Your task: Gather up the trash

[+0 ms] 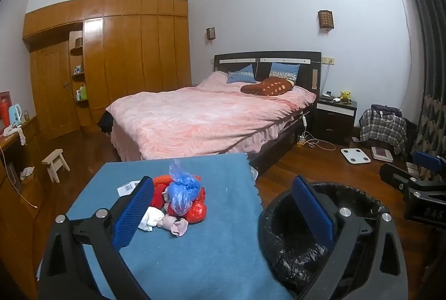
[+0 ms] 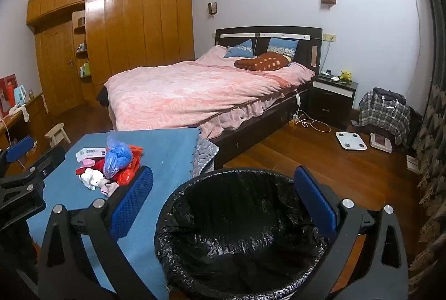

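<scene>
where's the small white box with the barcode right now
In the right wrist view the white box lies on the blue cloth, at the far left edge of the trash pile, just behind the blue plastic bag.

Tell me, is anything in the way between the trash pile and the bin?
Nothing visible. The trash pile sits on the blue table, and the black-lined bin stands open right beside the table's edge, with only bare cloth between them.

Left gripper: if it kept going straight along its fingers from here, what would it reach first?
Probably the trash pile on the blue cloth. The open left gripper points slightly down past it, toward bare cloth beside the bin; depth is unclear.
</scene>
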Demonstrator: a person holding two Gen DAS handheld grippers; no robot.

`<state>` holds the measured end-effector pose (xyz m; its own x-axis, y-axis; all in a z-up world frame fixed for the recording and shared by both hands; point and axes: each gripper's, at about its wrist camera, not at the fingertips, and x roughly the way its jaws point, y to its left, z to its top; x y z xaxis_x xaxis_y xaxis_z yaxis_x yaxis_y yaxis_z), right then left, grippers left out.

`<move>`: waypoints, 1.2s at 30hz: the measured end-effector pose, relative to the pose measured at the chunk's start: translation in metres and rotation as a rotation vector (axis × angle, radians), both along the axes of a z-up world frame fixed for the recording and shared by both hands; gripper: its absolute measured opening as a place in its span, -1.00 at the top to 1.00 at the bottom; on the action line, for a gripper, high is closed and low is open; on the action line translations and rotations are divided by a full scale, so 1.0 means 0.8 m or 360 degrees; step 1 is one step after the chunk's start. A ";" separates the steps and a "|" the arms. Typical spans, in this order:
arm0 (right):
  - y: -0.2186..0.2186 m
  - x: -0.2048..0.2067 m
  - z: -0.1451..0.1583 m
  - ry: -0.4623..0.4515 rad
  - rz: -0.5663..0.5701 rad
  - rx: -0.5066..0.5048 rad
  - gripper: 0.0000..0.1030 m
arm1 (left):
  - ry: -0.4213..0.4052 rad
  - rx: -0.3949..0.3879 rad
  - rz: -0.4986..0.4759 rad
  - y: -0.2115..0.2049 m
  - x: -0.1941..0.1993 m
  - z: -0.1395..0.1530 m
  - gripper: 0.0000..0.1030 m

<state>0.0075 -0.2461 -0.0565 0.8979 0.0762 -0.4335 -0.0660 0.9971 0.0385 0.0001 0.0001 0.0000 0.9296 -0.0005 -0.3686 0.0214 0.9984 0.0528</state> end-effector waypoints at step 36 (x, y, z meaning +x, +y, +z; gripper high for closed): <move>0.001 0.000 0.000 -0.0002 -0.0003 -0.0030 -0.91 | -0.0002 0.0006 -0.0001 0.000 0.000 0.000 -0.88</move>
<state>0.0076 -0.2451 -0.0562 0.8986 0.0667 -0.4337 -0.0645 0.9977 0.0199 0.0002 0.0000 -0.0001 0.9299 0.0003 -0.3677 0.0219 0.9982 0.0564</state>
